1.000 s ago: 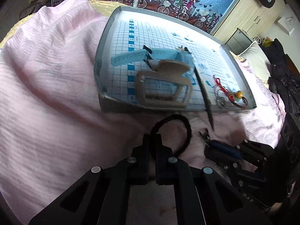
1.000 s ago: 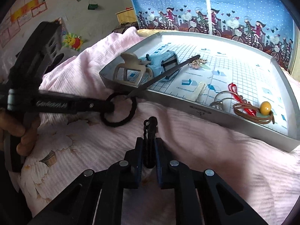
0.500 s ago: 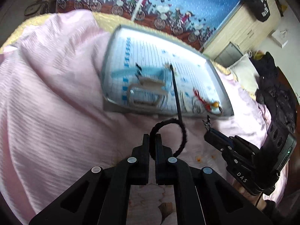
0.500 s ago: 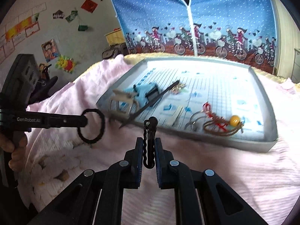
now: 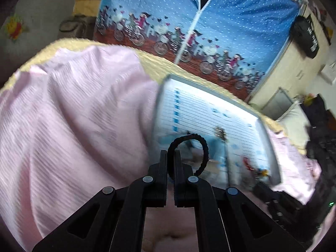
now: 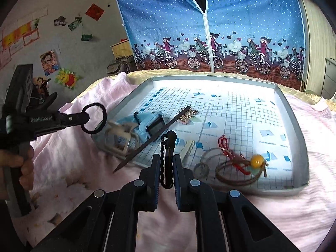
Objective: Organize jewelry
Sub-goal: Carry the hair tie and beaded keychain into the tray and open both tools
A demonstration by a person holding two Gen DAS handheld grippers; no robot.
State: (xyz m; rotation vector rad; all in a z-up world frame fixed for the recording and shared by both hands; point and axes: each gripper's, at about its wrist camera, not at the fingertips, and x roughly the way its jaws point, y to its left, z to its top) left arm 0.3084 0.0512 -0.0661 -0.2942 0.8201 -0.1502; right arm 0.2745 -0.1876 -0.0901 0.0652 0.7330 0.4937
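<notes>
Left tool [image 5: 171, 159] is clamped on the hair tie [image 5: 190, 149], up off the bed at 9 o'clock of the tray [image 6: 302, 153]. Right tool [image 6: 166, 163] pinches a hair clip [image 6: 167, 157]. Thin grips; either could slip and land on the blanket [image 6: 273, 210].

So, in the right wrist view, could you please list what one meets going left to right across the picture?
Person's hand → black hair tie → beige claw clip → blue watch → black wavy hair clip → yellow bead → tray's right wall.
</notes>
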